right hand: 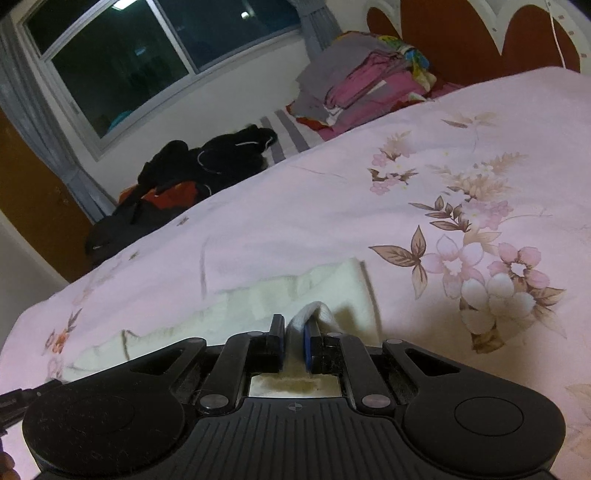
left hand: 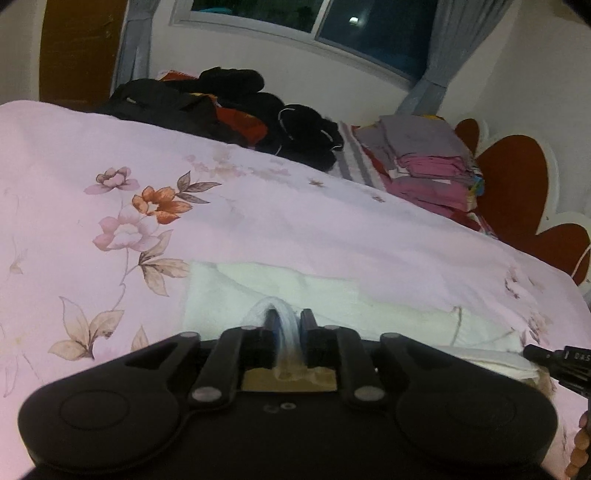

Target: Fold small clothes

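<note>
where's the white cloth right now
The white cloth lies flat on the pink flowered bedspread just ahead of both cameras, its near edge pinched by the left gripper and the right gripper.

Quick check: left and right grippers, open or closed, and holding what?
Left gripper: closed, pinching an edge of the white cloth.
Right gripper: closed, pinching the same white cloth's other end.

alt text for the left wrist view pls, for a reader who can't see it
The left gripper pinches a raised fold of a white cloth lying on a pink floral bedspread. Behind it lie a heap of dark clothes and a stack of folded pink and grey laundry, below a dark window.
</note>
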{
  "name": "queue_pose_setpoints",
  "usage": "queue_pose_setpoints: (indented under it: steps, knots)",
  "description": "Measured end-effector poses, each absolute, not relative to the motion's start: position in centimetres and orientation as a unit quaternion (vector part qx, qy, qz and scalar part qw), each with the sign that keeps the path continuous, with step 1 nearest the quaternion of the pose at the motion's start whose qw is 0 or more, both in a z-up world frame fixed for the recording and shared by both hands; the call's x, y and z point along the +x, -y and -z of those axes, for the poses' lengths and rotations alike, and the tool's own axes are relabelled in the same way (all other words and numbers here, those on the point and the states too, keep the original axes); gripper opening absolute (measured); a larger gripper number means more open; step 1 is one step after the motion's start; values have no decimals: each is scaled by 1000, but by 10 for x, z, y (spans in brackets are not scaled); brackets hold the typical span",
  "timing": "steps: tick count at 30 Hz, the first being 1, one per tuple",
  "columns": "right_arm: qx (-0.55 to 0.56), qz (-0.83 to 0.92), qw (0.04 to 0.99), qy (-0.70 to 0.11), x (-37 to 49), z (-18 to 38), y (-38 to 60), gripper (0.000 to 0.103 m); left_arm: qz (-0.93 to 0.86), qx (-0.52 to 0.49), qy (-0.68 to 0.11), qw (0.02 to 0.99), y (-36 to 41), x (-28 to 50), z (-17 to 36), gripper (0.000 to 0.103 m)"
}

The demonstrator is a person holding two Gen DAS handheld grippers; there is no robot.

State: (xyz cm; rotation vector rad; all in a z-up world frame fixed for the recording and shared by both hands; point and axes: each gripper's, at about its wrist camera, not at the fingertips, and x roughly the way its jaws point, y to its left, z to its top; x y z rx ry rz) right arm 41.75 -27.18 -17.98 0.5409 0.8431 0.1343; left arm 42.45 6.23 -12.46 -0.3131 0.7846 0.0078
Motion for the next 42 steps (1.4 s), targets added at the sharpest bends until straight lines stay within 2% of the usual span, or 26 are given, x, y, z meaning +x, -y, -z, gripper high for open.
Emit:
queue_pose_setpoints:
  steps: [2,3,4,5,6,16,17,18,19,23,24,26,31,33,36,42]
  knots:
    - [271,-64,872,-402,422,180,275,11,-15,-154,-363,919,-66,424,121,35]
    - [276,-63,873,-397,422,180,278,24,-19,-158,-358,920,-69,423,118,43]
    - [273,-57,878,-389,423,177,279,35,-20,-163,-355,920,-72,423,115,44]
    - [266,-50,886,-377,422,173,281,61,-22,-165,-351,921,-75,423,113,45]
    - [262,-49,891,-367,422,170,282,68,-22,-161,-350,923,-75,423,112,45]
    - [164,-76,900,-397,428,193,262,67,7,-114,-398,910,-65,428,142,44]
    - [157,-79,899,-400,428,197,260,63,7,-113,-399,910,-64,431,144,43]
    - [147,-80,899,-405,430,200,256,52,6,-115,-402,908,-63,433,145,42]
    - [142,-81,898,-408,431,202,254,48,5,-123,-404,907,-64,433,143,42]
    - [143,-81,899,-406,433,205,260,48,4,-131,-365,922,-70,417,125,45]
    - [136,-78,900,-407,433,207,261,44,1,-135,-361,923,-73,414,123,46]
    - [138,-75,898,-411,433,210,263,38,3,-128,-376,918,-73,418,126,45]
    - [122,-82,903,-404,433,208,255,38,5,-125,-400,908,-61,427,143,44]
    - [114,-77,906,-401,432,208,255,26,6,-143,-383,913,-61,422,139,44]
    - [116,-69,906,-402,434,211,262,25,3,-130,-358,925,-60,415,128,45]
    - [115,-55,909,-398,434,212,263,25,-3,-104,-395,913,-56,426,143,43]
